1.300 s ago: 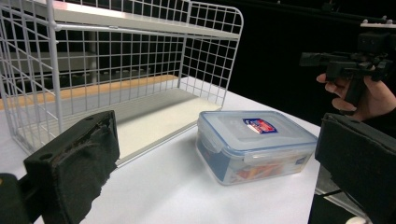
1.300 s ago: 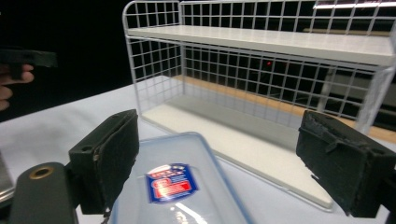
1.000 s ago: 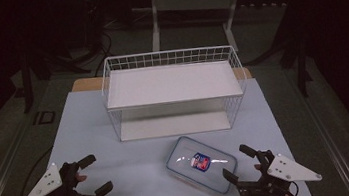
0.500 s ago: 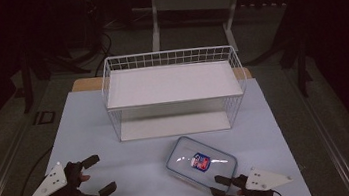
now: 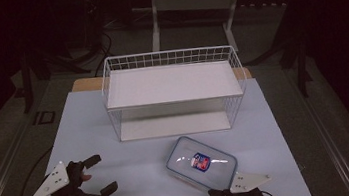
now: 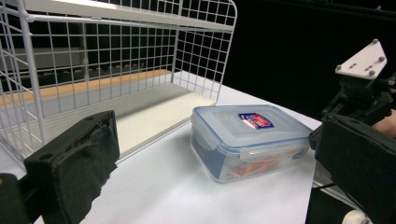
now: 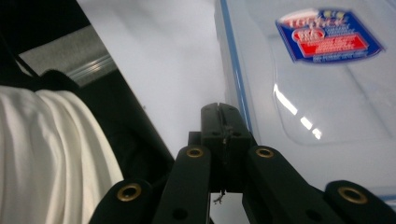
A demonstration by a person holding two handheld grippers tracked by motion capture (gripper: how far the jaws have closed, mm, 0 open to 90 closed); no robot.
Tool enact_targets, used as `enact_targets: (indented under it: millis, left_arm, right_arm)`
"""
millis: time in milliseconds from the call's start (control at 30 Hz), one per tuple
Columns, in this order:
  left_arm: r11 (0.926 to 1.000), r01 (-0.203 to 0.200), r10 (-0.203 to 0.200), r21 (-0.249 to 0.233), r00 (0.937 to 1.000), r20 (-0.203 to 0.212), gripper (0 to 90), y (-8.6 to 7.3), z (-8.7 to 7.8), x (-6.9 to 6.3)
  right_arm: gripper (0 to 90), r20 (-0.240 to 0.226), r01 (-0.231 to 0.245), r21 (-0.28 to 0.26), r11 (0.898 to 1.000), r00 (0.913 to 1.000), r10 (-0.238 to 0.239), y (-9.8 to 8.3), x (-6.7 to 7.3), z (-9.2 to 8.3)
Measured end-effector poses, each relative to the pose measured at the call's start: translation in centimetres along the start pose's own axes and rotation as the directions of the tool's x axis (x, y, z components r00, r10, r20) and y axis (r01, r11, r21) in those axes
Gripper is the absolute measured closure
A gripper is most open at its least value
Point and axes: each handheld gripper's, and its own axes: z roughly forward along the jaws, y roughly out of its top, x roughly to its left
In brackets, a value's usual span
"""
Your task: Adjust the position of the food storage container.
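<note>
Since the earlier frames the right gripper (image 5: 224,192) has dropped low at the near edge of the table, beside the near right corner of the lidded plastic food box (image 5: 200,162). Its jaws have just been closing and now meet, pressed together with nothing between them; in the right gripper view they point along the box's blue-edged lid. The left gripper (image 5: 102,174) rests at the near left, jaws spread wide and empty, well apart from the box.

That clear box lies flat, right of centre, lid clipped on, with a red and blue label on top; something orange shows through its near wall, though I cannot tell what. Beyond it stands a white wire shelf rack (image 5: 167,58). The pale table (image 5: 90,123) sits in a dark room, with metal stand legs (image 5: 156,24) at the far side.
</note>
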Motion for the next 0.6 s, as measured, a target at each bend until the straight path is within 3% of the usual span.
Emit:
enact_targets:
  millis: [233, 467, 500, 600]
  left_arm:
    - [1.0000, 0.000, 0.000, 0.002, 1.0000, 0.002, 0.0, 0.0, 0.0, 0.0]
    - [1.0000, -0.002, 0.002, 0.002, 1.0000, 0.005, 0.0, 0.0, 0.1, -0.1]
    - [1.0000, -0.003, 0.003, 0.002, 1.0000, 0.003, 0.0, 0.0, 0.1, -0.1]
    - [1.0000, -0.003, 0.003, 0.002, 1.0000, 0.003, 0.0, 0.0, 0.1, -0.1]
  right_arm:
    - [90.0, 0.011, 0.023, 0.009, 1.000, 0.9997, -0.023, 0.0, -0.1, -0.2]
    - [90.0, 0.047, -0.013, 0.007, 1.000, 0.9988, 0.013, -0.4, -1.0, -0.9]
    - [90.0, 0.074, -0.025, 0.006, 1.000, 0.9969, 0.025, -0.5, -1.5, -1.1]
    - [90.0, 0.098, -0.033, 0.003, 0.999, 0.9946, 0.032, -0.6, -2.1, -1.4]
